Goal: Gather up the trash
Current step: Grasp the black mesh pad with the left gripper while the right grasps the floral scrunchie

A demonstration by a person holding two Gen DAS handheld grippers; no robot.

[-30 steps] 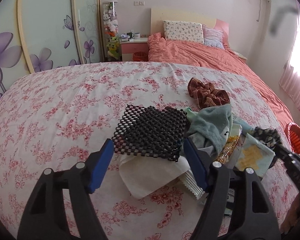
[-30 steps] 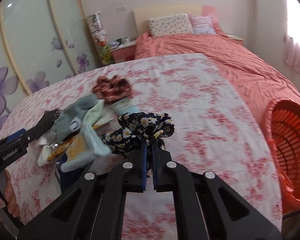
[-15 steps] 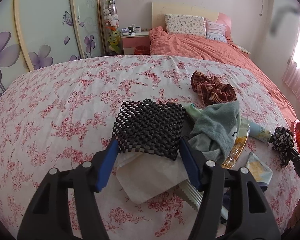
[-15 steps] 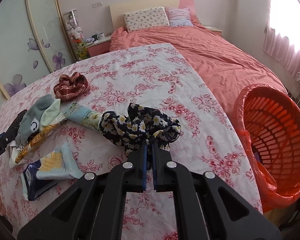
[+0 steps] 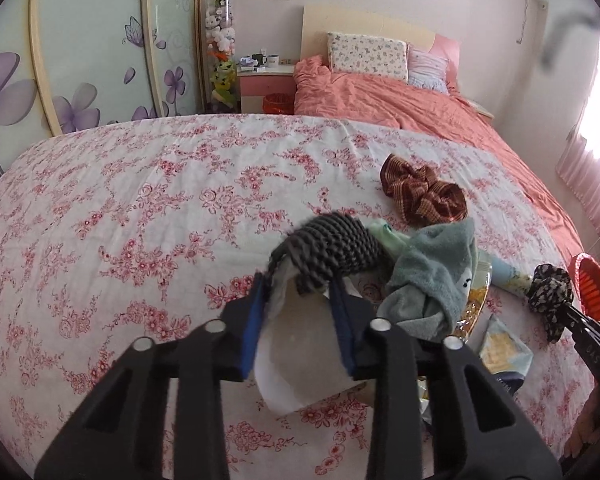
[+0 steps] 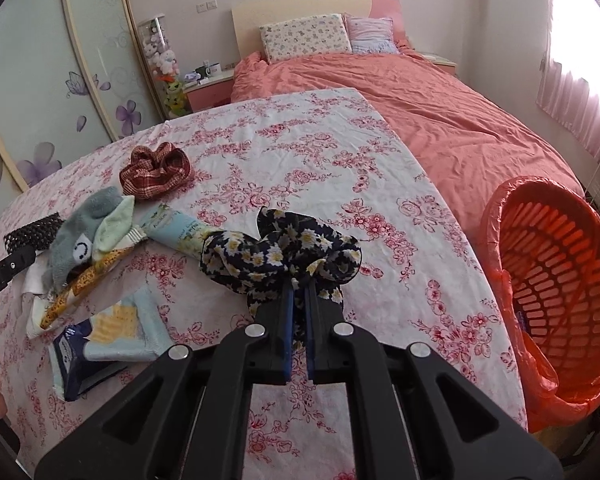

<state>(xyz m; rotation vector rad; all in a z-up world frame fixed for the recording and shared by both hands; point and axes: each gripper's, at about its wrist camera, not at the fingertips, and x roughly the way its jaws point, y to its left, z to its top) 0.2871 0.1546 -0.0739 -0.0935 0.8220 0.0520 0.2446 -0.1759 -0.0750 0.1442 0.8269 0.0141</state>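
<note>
Floral bedsheet (image 5: 140, 208): white with pink roses, spread over the near surface; a coral duvet (image 6: 440, 112) lies beyond it.

Left gripper (image 5: 300, 300): jaws have just been closing and now pinch together a black mesh mat (image 5: 332, 248) and the white paper (image 5: 300, 368) beneath it. A second ago the mat lay flat between wide jaws; now it is bunched into a hump.

Pile just right of the mat: a grey-green sock (image 5: 436, 280), a yellow-patterned wrapper (image 6: 84, 280), a pale tube (image 6: 176, 232), a blue-and-yellow packet (image 6: 112, 332). The sock leans against the mat and crowds the left gripper's right finger.

Brown plaid scrunchie (image 5: 424, 196): alone on the sheet, behind the pile.

Right gripper (image 6: 296, 300): jaws nearly together, clamped on a dark daisy-print scrunchie (image 6: 280, 256), held above the sheet, right of the pile. A second ago it hung right against the pile.

Orange basket (image 6: 560, 272): lined with an orange bag, off the sheet's right edge, apart from the held scrunchie.
</note>
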